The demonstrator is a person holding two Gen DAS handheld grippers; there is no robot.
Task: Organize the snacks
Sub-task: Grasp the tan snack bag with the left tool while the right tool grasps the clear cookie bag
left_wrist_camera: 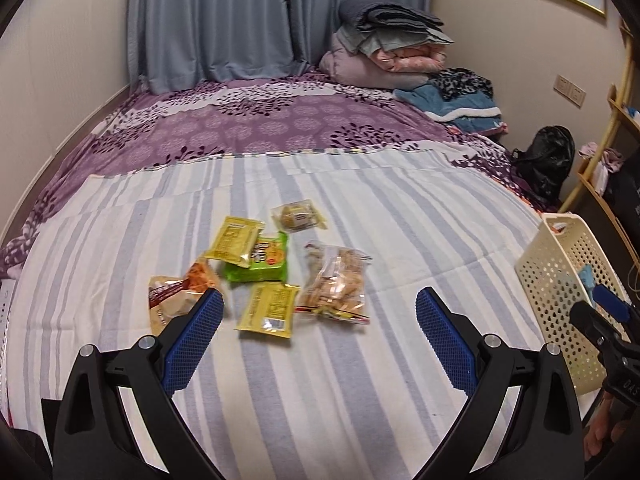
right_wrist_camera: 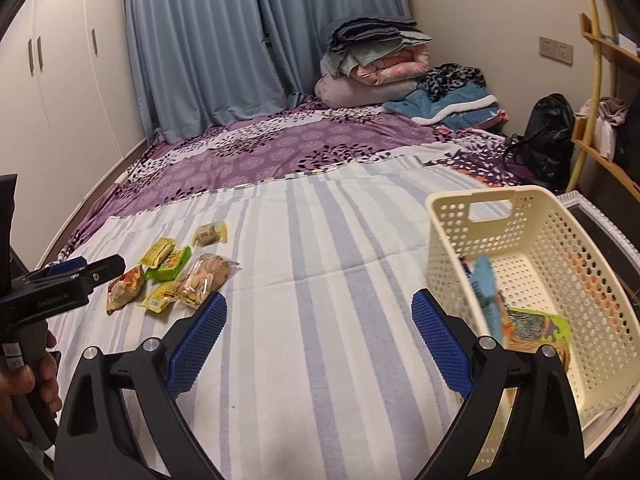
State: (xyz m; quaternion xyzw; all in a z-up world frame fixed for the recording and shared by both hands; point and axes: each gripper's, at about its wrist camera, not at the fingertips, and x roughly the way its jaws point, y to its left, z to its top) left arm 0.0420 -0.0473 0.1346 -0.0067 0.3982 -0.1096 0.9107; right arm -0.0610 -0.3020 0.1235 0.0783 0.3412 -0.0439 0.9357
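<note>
A bed (left_wrist_camera: pixel 280 132) is filling the room, wearing a purple floral cover and, nearer, a striped sheet (left_wrist_camera: pixel 320 380). Blue-grey curtains (left_wrist_camera: pixel 216 20) are hanging closed behind it. Folded bedding (left_wrist_camera: pixel 384 48) is lying stacked in the far corner against a cream wall (right_wrist_camera: pixel 480 8). White wardrobe doors (right_wrist_camera: pixel 60 92) are standing at left; a wooden shelf (right_wrist_camera: pixel 600 80) is standing at right, beside a black bag (right_wrist_camera: pixel 548 140).

Snack packets (left_wrist_camera: pixel 276 276) on striped sheet (left_wrist_camera: pixel 400 240), basket (left_wrist_camera: pixel 568 280) (right), tool (left_wrist_camera: pixel 320 312) empty
</note>
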